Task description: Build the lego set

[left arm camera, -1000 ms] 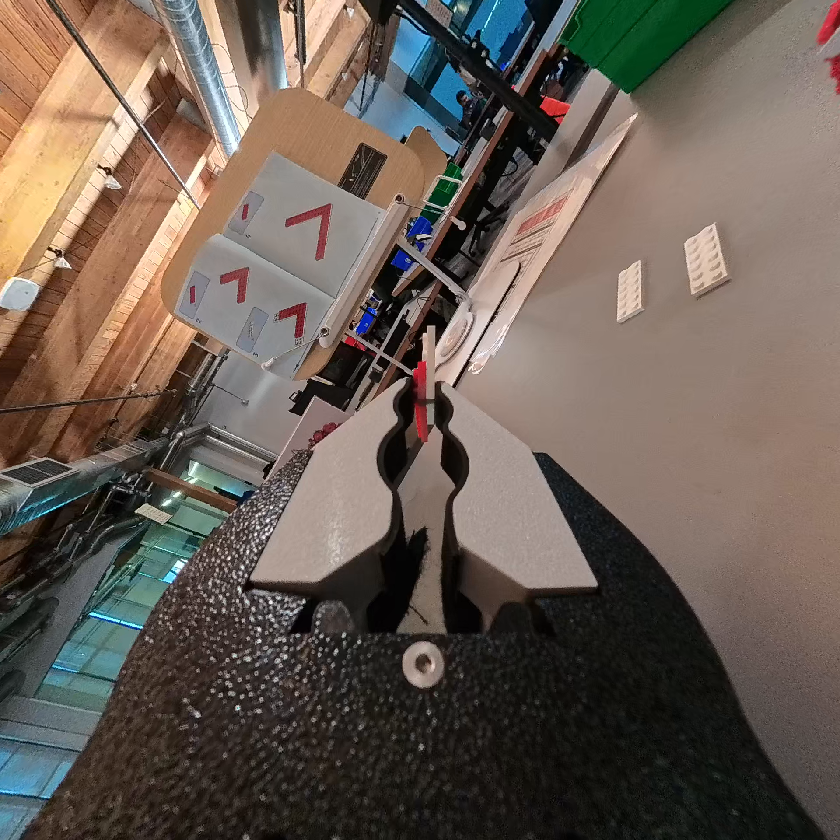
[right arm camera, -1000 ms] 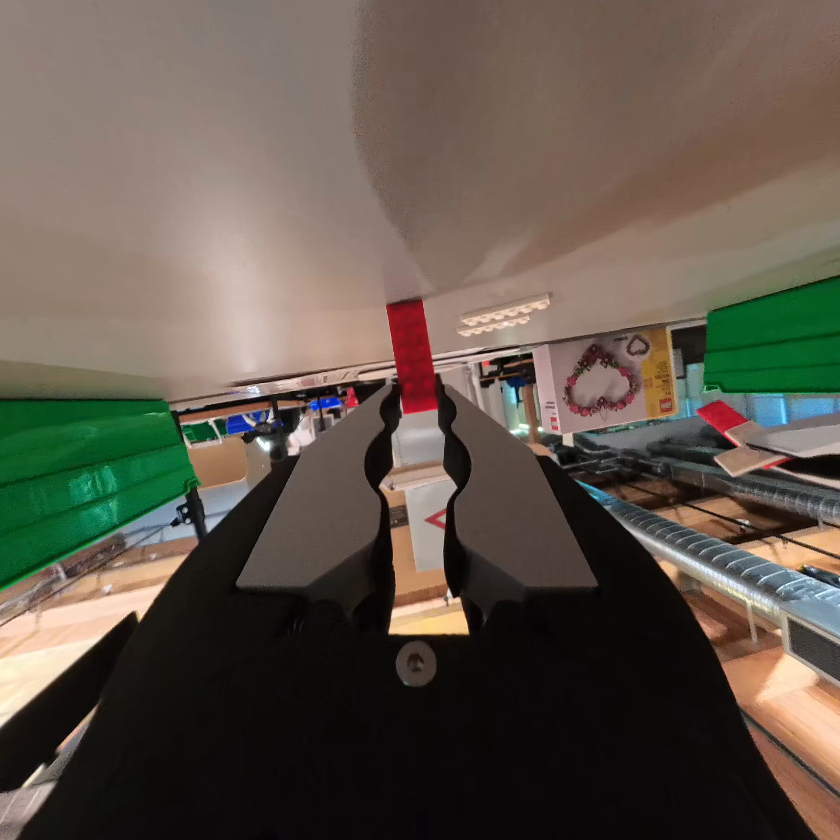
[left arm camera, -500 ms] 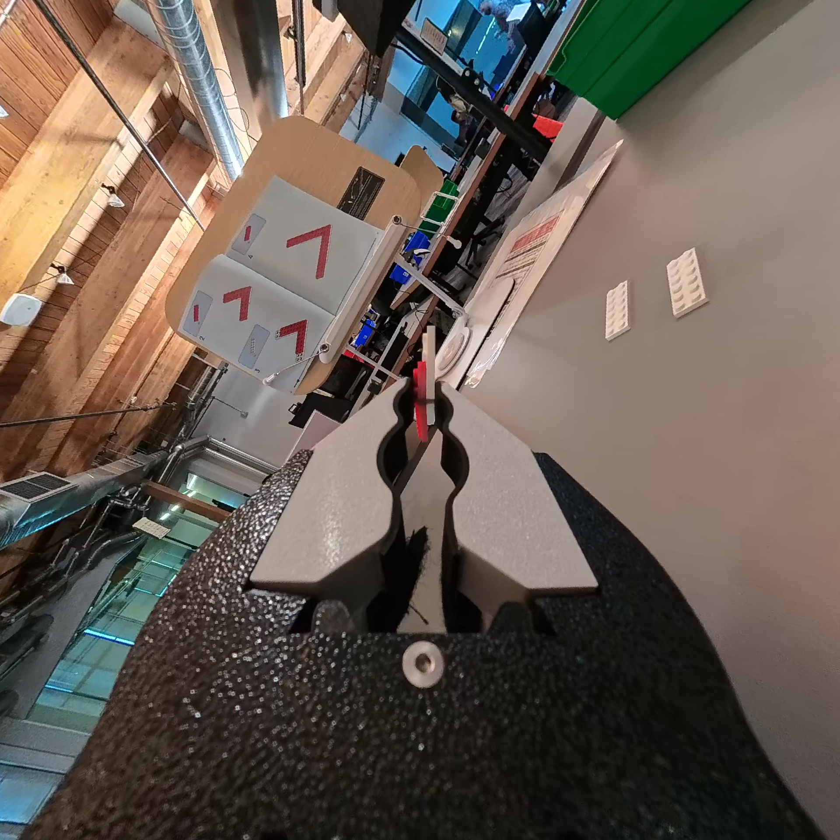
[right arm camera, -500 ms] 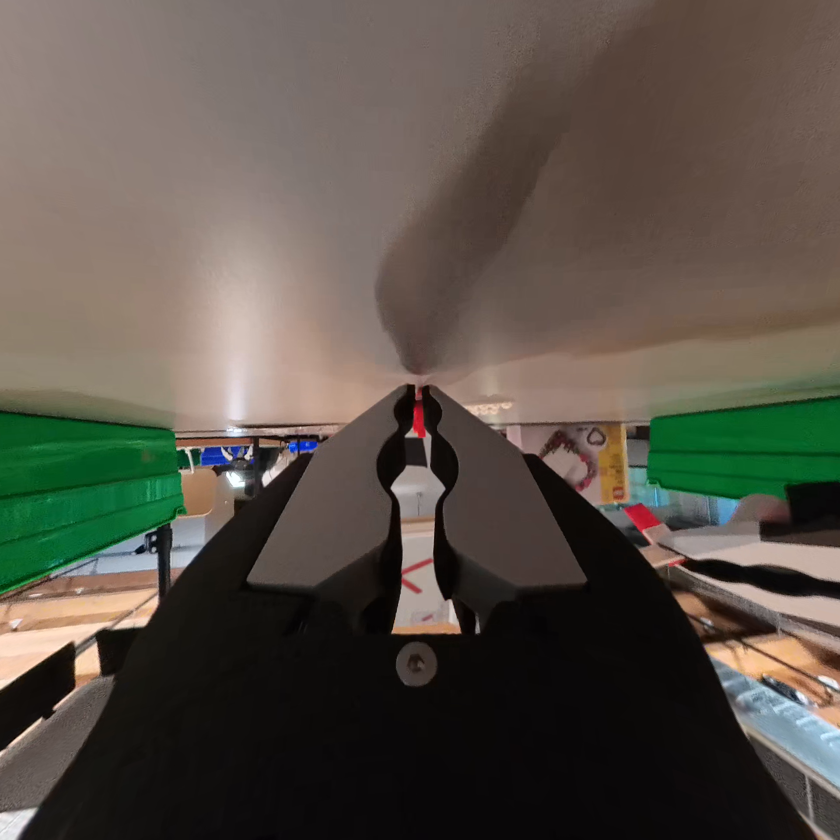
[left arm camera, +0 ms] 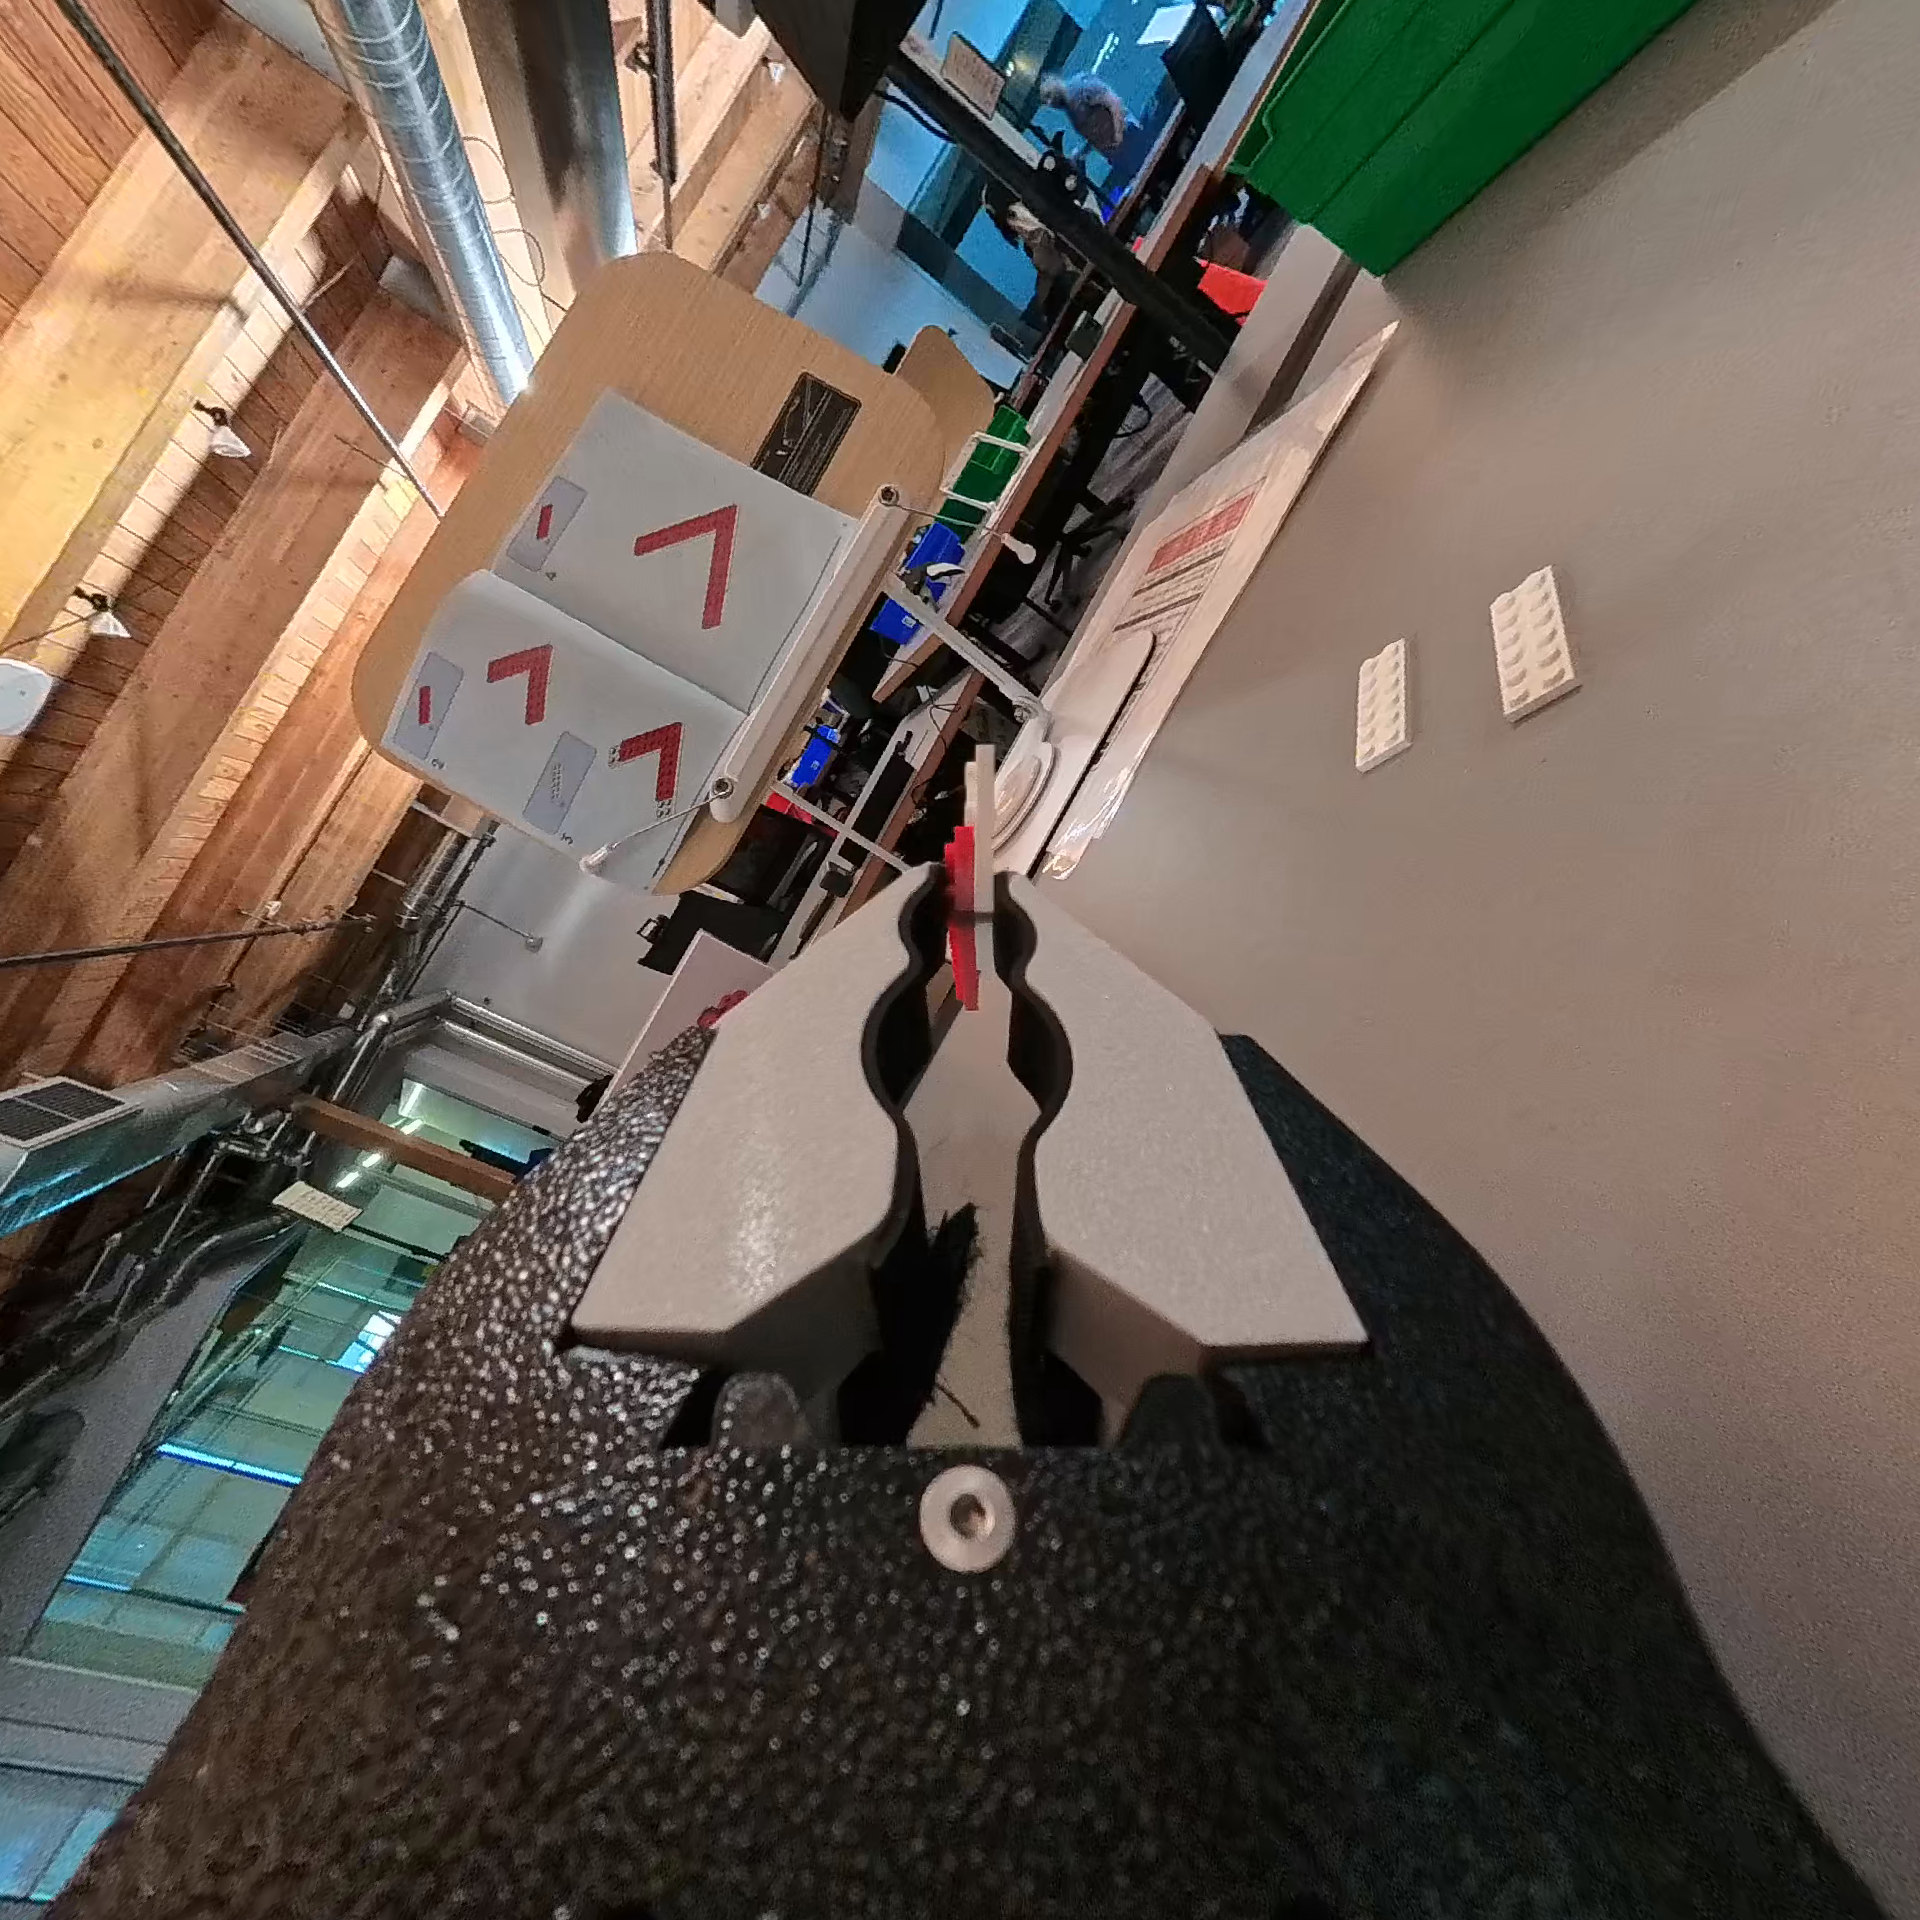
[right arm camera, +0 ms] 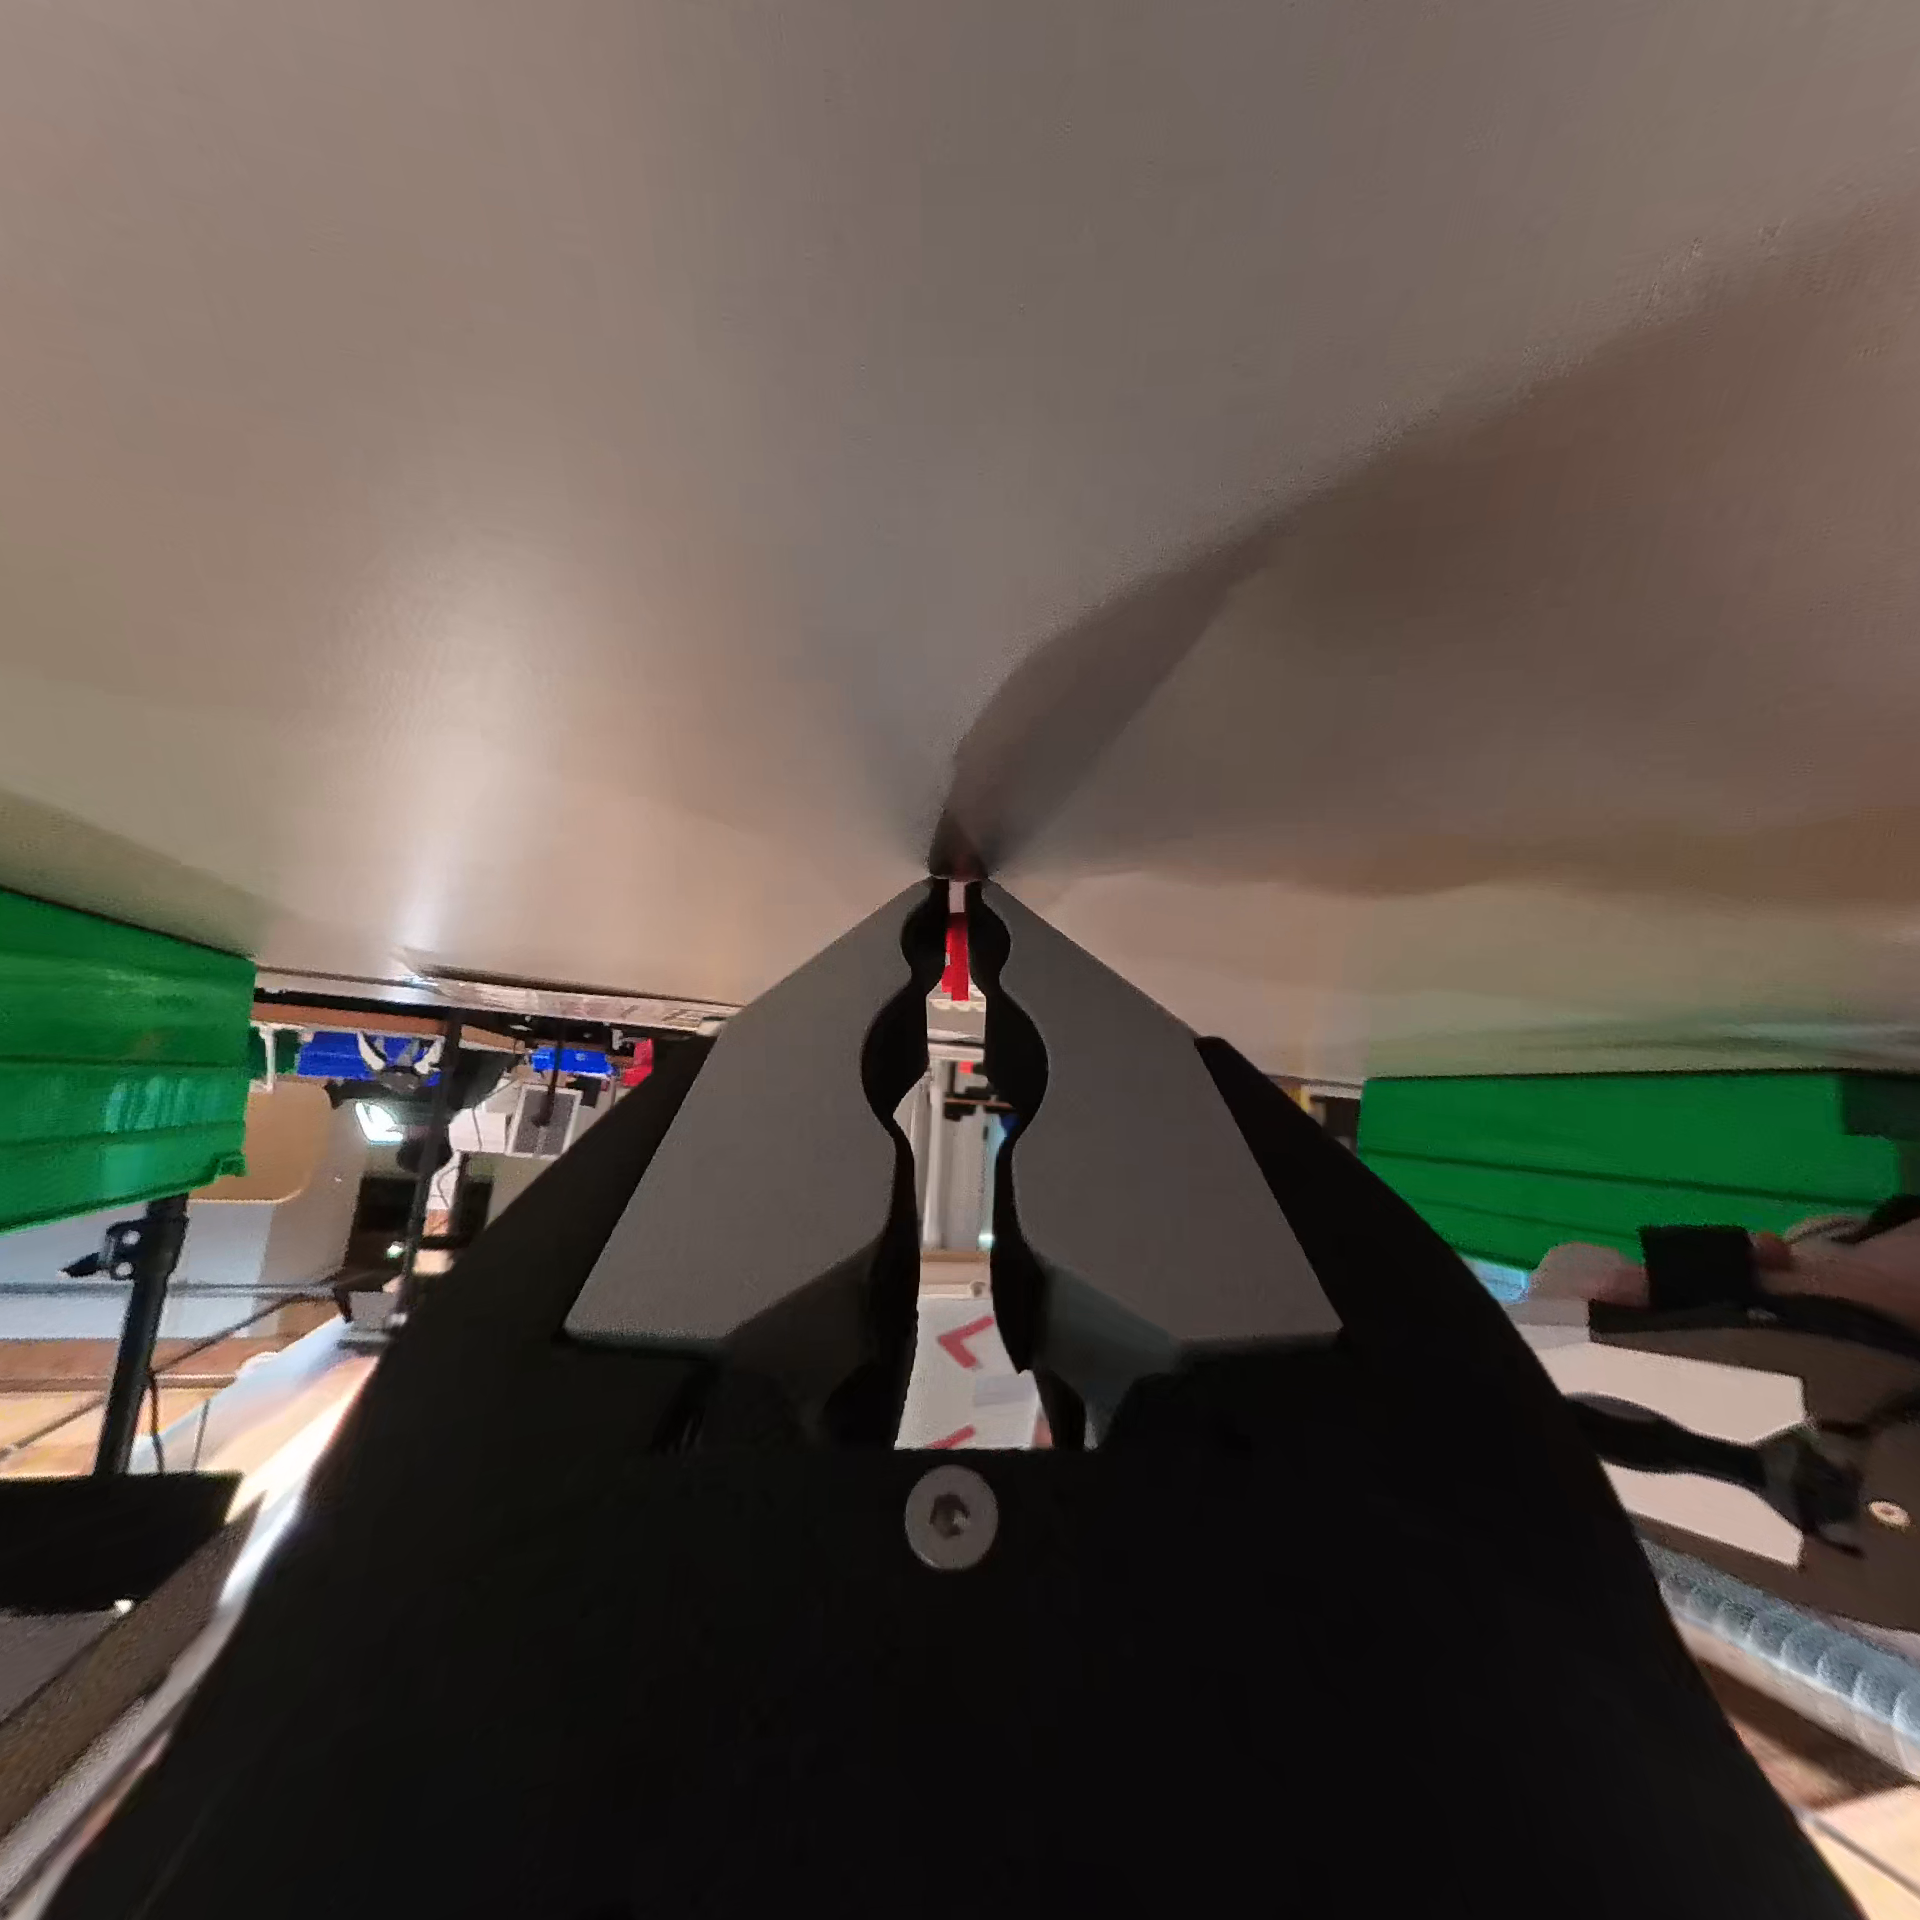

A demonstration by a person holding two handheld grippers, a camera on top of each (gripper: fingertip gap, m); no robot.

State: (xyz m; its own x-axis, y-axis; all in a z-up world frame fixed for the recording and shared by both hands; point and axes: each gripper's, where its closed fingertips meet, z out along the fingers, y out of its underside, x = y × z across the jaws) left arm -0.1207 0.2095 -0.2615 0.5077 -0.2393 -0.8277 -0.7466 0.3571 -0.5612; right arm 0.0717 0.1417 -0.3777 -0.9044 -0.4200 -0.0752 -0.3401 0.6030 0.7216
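Observation:
In the left wrist view my left gripper [left arm camera: 975, 878] is shut on a thin red and white Lego plate assembly [left arm camera: 964, 914], seen edge-on and sticking out past the tips above the grey table [left arm camera: 1558, 1039]. Two white plates [left arm camera: 1382, 704] [left arm camera: 1534, 644] lie flat on the table farther off. The right wrist view is upside down. My right gripper [right arm camera: 956, 883] is shut on a thin red plate [right arm camera: 954, 945], with its tips right at the table surface [right arm camera: 935, 416]. The left gripper [right arm camera: 1766, 1351], held by a hand, shows at the right edge.
An open instruction booklet [left arm camera: 623, 623] stands on a wooden holder beyond the table. A laminated sheet [left arm camera: 1195, 603] lies at the table's far edge. Green bins stand on the table [left arm camera: 1455, 104], and also left [right arm camera: 114, 1060] and right [right arm camera: 1621, 1164] in the right wrist view.
My right gripper's jaws have closed in, and the red plate, seen broad side on a second ago, now shows edge-on at the table. My left gripper has shifted slightly, still holding its assembly.

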